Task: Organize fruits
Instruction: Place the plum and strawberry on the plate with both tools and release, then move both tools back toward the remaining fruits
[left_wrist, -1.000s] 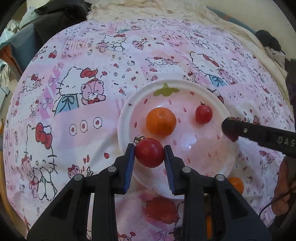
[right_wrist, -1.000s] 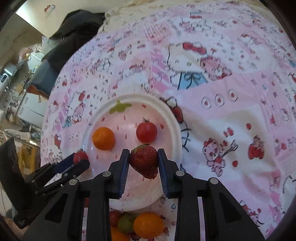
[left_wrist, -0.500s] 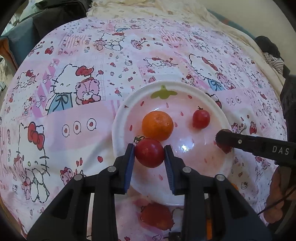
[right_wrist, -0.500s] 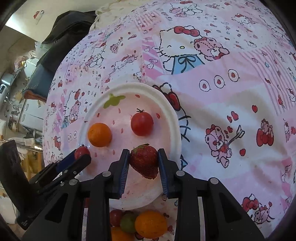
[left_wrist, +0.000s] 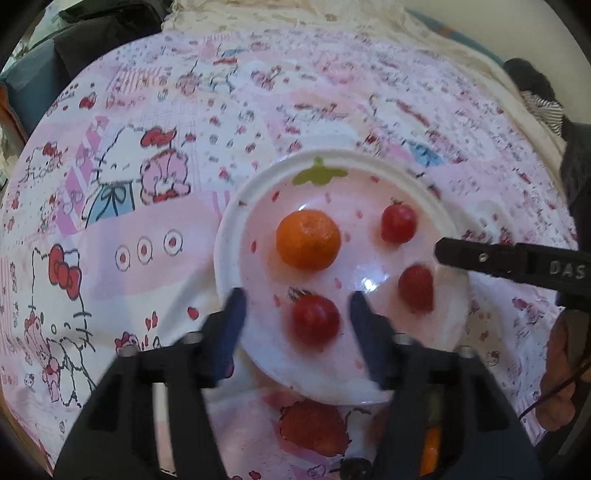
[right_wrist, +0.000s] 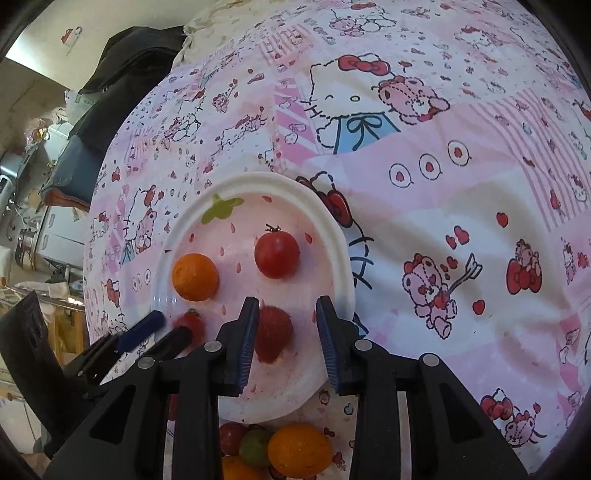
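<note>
Both claws have let go since half a second ago. My left claw (left_wrist: 295, 306) now stands spread, the red tomato (left_wrist: 315, 319) lying loose between its fingers on the white plate (left_wrist: 229, 236). My right claw (right_wrist: 284, 317) is spread too, the strawberry (right_wrist: 273, 334) resting on the plate by its left finger. An orange (left_wrist: 308, 239) and a second tomato (left_wrist: 398, 223) sit farther back on the plate.

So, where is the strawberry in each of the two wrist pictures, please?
Left wrist view: the strawberry lies right of centre on the plate, below the right gripper's finger.
Right wrist view: the strawberry lies low in the centre, between the open right gripper's fingers.
Shared landmark: the orange on the plate.
</note>
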